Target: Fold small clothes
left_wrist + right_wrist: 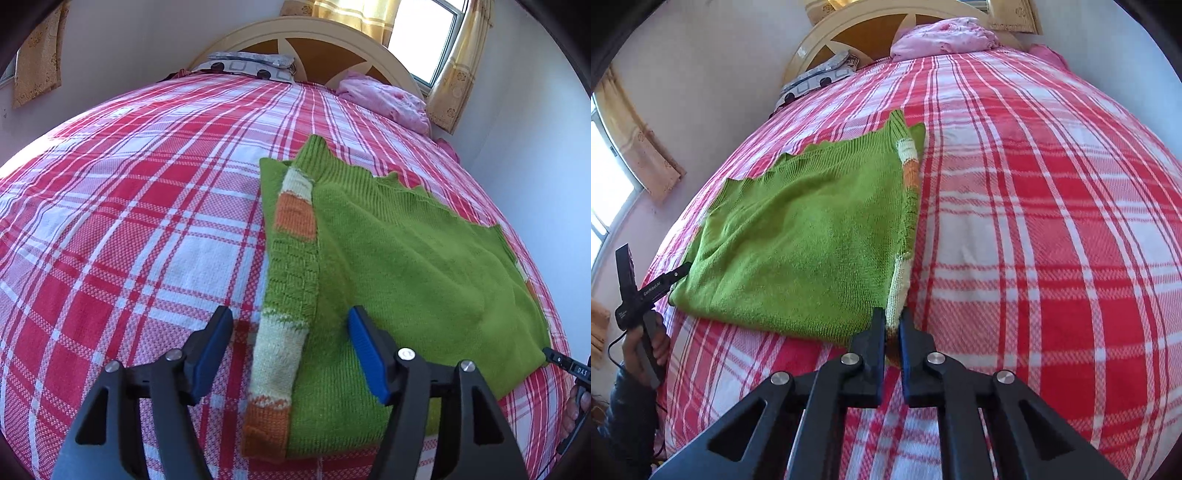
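Green ribbed-knit sweater [406, 258] lies folded on woven plaid bedspread [129, 221].

We see the green knit sweater [406, 258] lying flat on the bed, partly folded, its cream-and-orange striped sleeve [284, 321] laid lengthwise along one side edge.

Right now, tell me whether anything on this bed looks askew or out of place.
Little stands out. The green knitted sweater lies folded on the plaid bedspread, its striped sleeve laid along one edge. A rumpled pink blanket is bunched by the headboard.
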The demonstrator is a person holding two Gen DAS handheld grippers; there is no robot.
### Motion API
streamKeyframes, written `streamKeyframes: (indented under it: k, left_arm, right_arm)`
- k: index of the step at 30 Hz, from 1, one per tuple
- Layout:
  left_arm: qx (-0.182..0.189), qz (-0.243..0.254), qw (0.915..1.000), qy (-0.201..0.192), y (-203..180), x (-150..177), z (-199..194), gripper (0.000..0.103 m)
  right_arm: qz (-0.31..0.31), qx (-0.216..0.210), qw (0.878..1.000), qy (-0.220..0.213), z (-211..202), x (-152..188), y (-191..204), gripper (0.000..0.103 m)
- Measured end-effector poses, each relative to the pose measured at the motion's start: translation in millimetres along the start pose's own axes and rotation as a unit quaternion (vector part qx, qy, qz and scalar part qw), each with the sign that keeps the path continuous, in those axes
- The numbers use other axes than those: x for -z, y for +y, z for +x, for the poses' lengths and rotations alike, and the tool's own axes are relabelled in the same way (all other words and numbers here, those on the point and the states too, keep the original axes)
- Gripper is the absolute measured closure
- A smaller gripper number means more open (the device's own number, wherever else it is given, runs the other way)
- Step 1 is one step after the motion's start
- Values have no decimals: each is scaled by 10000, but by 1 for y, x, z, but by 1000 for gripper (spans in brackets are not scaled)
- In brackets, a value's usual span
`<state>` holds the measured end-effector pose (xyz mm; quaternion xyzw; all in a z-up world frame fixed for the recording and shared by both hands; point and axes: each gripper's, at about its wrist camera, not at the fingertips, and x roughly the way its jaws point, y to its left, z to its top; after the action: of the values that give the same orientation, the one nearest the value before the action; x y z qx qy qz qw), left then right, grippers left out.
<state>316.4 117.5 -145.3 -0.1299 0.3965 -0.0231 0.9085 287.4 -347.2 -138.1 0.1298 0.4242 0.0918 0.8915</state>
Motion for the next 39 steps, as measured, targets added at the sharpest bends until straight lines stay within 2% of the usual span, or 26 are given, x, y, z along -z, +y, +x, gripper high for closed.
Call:
streamKeyframes:
  k: [4,7,9,11,12,14,17,20,22,23,25,27,31,33,34,37,39]
  left_arm:
    - [-3,-42,10000,-6,2,1,-1,33]
    - [-126,30,9999,14,-1,1,0,31]
    - [-212,60,9998,20,-3,1,0,29]
    - [-315,46,9995,32,-3,2,1,26]
    - [-346,42,9994,31,-2,2,0,24]
    - [-373,27,9993,30,-1,2,0,23]
    - [-420,-27,9991,48,0,3,-1,21]
    - [-578,18,9983,111,0,9,-4,17]
    - [-607,48,9981,134,0,12,-7,17]
    - [-617,62,9979,163,1,14,-8,17]
    - [-636,107,9977,197,1,18,-11,16]
    - [-661,168,9975,195,1,20,-13,16]
    - [-653,183,9975,201,1,20,-12,15]
    - [-664,196,9974,200,0,20,-12,15]
    - [-668,204,9973,206,0,21,-12,15]
    - [-669,233,9972,219,0,23,-14,14]
    - [-648,219,9974,207,1,25,-16,13]
  right_arm:
    - [-373,235,9990,-61,0,10,13,97]
    - [-260,183,9995,-24,4,5,7,97]
    - [-298,321,9990,-119,0,1,9,88]
    - [-363,726,9963,-290,-7,-5,17,36]
    - [-404,754,9952,-466,-13,-8,23,32]
    - [-600,708,9931,-723,-19,-15,42,32]
    - [-1133,591,9893,-700,-5,-23,78,32]
    - [-1248,227,9912,-369,27,-26,97,32]
    - [-1197,340,9922,51,56,-22,99,31]
    - [-1307,465,9903,76,61,-18,102,31]
    - [-1526,659,9861,-22,59,-12,112,31]
    - [-1510,555,9870,48,54,-13,115,31]
    - [-1589,509,9855,-314,47,-16,125,31]
    - [-1555,491,9866,-31,63,-15,125,31]
    - [-1615,615,9849,58,71,-14,126,31]
    - [-1640,759,9835,-3,65,-15,138,30]
    - [-1690,583,9838,-158,55,-12,148,31]
